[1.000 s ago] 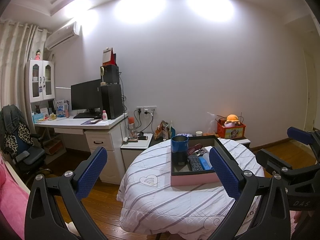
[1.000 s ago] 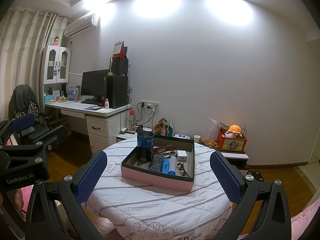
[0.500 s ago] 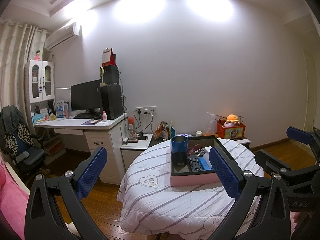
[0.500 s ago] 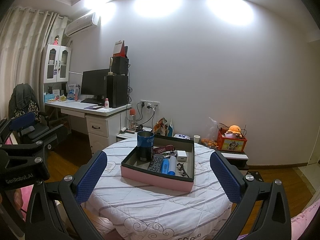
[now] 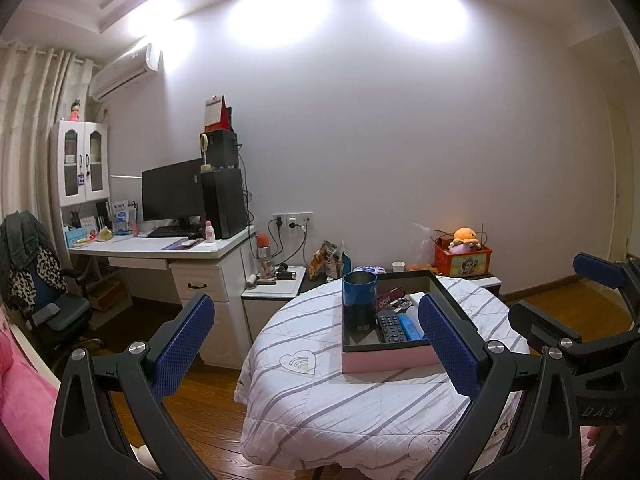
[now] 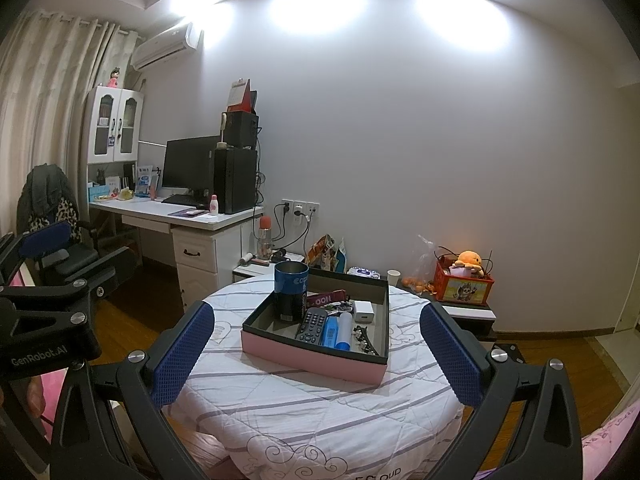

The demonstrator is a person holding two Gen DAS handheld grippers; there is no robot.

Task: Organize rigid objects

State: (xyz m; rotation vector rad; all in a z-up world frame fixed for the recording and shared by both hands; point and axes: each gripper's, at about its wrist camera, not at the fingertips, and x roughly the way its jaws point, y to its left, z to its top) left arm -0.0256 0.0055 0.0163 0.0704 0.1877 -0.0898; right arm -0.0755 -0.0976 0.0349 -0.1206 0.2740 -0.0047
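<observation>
Rigid objects sit gathered inside the pink tray (image 6: 312,354), which rests on the round table (image 6: 280,408) under a striped quilted cover. Compared with the views from a second and half a second ago, nothing in the tray has shifted and neither tool has come any closer; both hang back from the table at the same stand-off. That stillness reads, as a judgement, like either a pause before the first reach or the end of a finished sort: everything visible is already in the tray, and no loose item lies on the cloth around it.

Within the tray, the blue cup (image 6: 291,296) stands upright at the far-left corner. Just right of it lies the black remote (image 6: 311,325), then the blue tube (image 6: 336,330) touching its side. A dark red strap (image 6: 326,300) lies behind them, and a white charger block (image 6: 363,312) sits beyond the tube.

The left gripper (image 5: 316,344) is spread wide and empty, as is the right gripper (image 6: 316,354), its blue pads (image 6: 182,354) framing the tray.

Readable writing: "GenRobot.AI" on the left tool's body in the right view, "DAS" on the right tool in the left view, "Co…" partly shown on the cup, "00II" as it appears on the strap, and "E Cloud" on the cloth's hem.
</observation>
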